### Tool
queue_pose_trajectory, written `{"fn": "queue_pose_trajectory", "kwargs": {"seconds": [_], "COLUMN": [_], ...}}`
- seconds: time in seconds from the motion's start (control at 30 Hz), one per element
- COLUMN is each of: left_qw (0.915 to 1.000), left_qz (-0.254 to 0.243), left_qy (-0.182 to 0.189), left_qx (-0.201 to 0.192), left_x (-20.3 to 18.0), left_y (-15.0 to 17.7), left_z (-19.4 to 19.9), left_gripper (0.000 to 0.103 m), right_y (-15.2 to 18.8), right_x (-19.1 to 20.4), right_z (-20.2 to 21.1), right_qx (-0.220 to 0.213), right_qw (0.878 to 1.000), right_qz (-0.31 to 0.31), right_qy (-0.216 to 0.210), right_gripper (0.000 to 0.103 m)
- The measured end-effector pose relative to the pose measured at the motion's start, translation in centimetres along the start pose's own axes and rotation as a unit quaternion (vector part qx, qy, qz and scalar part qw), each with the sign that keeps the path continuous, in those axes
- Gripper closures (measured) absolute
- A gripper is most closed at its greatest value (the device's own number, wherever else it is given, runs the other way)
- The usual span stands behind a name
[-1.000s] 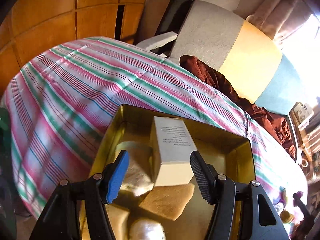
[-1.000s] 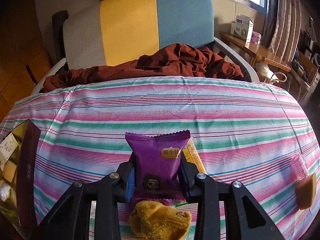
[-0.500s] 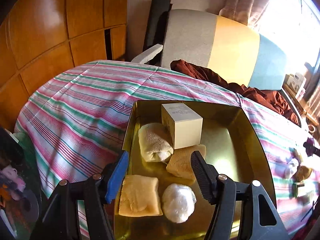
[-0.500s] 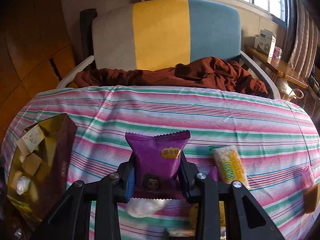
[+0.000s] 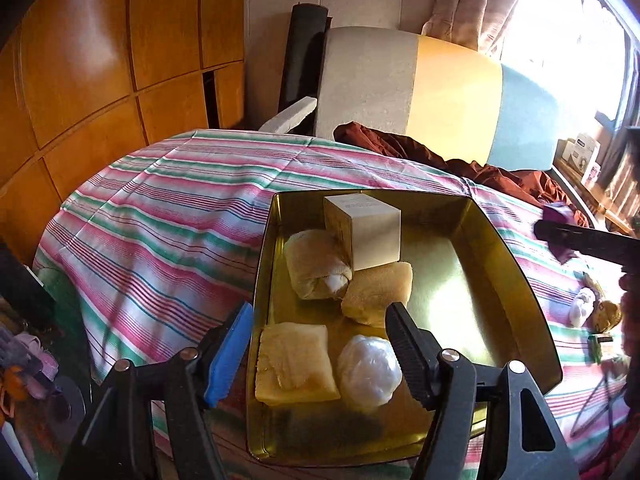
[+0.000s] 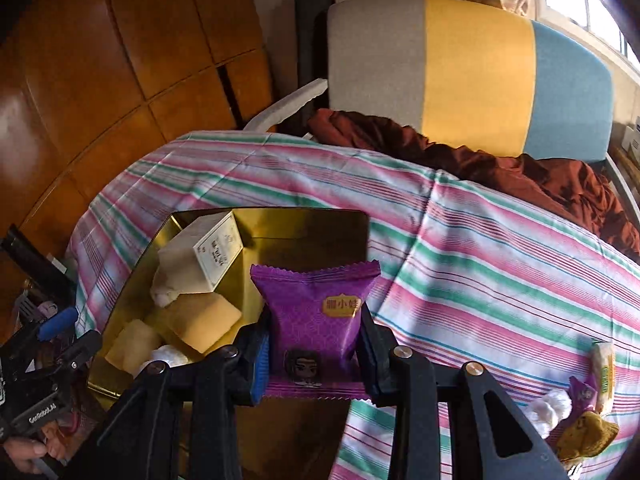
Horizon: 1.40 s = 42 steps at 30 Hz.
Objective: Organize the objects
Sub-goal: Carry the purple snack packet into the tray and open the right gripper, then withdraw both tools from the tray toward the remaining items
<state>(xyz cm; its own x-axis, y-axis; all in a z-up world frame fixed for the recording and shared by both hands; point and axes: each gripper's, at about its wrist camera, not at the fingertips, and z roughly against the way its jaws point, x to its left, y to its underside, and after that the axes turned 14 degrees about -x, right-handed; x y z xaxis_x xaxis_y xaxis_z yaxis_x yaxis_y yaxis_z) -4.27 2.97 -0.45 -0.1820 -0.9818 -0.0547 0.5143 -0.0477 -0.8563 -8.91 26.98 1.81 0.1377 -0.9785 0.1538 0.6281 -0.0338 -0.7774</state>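
Purple packet point(image 6: 316, 320) is sitting upright between the pads of the right gripper point(image 6: 314, 354), pinched at both side edges, its long axis running up from the jaws and its zigzag top seam pointing away from the camera toward the chair point(image 6: 472, 76). Its printed face is turned to the camera: a small gold label with three characters, too small to read surely, and a cartoon head below it. The packet is hanging over the near right part of the gold tin point(image 6: 304, 224), which is lying on the striped cloth point(image 6: 500, 264).

Inside the tin a cream box point(image 5: 362, 232) is standing against the far wall, one corner toward the left wrist camera; fine print is showing on one face in the right wrist view, unreadable. Beside it are lying a cloth-wrapped roll point(image 5: 316, 266), two tan squares point(image 5: 378, 294) point(image 5: 294, 364) and a white ball point(image 5: 368, 372).

The left gripper point(image 5: 316, 350) is hovering over the tin's near left edge, its jaws having just been opening, wide apart with nothing between them. In the right wrist view its body is reading "GenRoboAI".

More snacks are lying loose on the cloth at the right: a white ball point(image 6: 548, 408), a brown pouch point(image 6: 586, 436) and a pale wrapper with green print point(image 6: 604, 368).
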Motion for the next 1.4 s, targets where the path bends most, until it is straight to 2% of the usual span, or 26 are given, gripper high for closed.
{"fn": "queue_pose_trajectory", "kwargs": {"seconds": [0.2,0.4,0.47,0.6,0.9,1.0,1.1,1.17,1.23,1.4], "left_qw": [0.9999,0.9996,0.9994,0.9992,0.9992,0.9994,0.9995,0.9996,0.9997,0.9998], "left_qz": [0.014,0.029,0.034,0.040,0.039,0.035,0.030,0.027,0.023,0.016], "left_qy": [0.002,-0.002,-0.004,-0.008,-0.008,-0.007,-0.004,-0.003,-0.002,0.000], "left_qx": [-0.004,-0.003,-0.002,0.001,0.001,0.000,-0.003,-0.005,-0.008,-0.008], "left_x": [1.5,2.9,3.4,3.9,3.8,3.4,3.0,2.8,2.6,2.1], "left_y": [0.6,1.0,1.1,1.3,1.4,1.3,1.3,1.2,1.2,1.1], "left_z": [0.6,0.7,0.7,0.5,0.4,0.6,0.9,1.1,1.3,1.6], "left_gripper": [0.034,0.033,0.033,0.033,0.033,0.032,0.031,0.030,0.030,0.030], "right_y": [0.9,0.9,0.8,0.8,0.4,0.3,0.5,0.7,0.9,1.4], "right_x": [2.3,3.1,3.2,3.5,4.7,5.2,5.3,5.3,5.1,4.0], "right_z": [-4.9,-8.5,-9.3,-10.1,-8.0,-7.0,-6.1,-5.3,-4.5,-1.8], "right_qx": [0.054,0.080,0.087,0.087,0.064,0.054,0.046,0.039,0.031,0.010], "right_qw": [0.999,0.997,0.996,0.995,0.997,0.998,0.999,0.999,0.999,0.999], "right_qz": [-0.003,-0.017,-0.029,-0.049,-0.029,-0.015,-0.005,-0.001,0.002,-0.001], "right_qy": [-0.002,0.014,0.008,-0.015,-0.016,-0.008,0.000,0.007,0.014,0.032], "right_gripper": [0.068,0.067,0.065,0.054,0.051,0.041,0.038,0.032,0.021,0.020]}}
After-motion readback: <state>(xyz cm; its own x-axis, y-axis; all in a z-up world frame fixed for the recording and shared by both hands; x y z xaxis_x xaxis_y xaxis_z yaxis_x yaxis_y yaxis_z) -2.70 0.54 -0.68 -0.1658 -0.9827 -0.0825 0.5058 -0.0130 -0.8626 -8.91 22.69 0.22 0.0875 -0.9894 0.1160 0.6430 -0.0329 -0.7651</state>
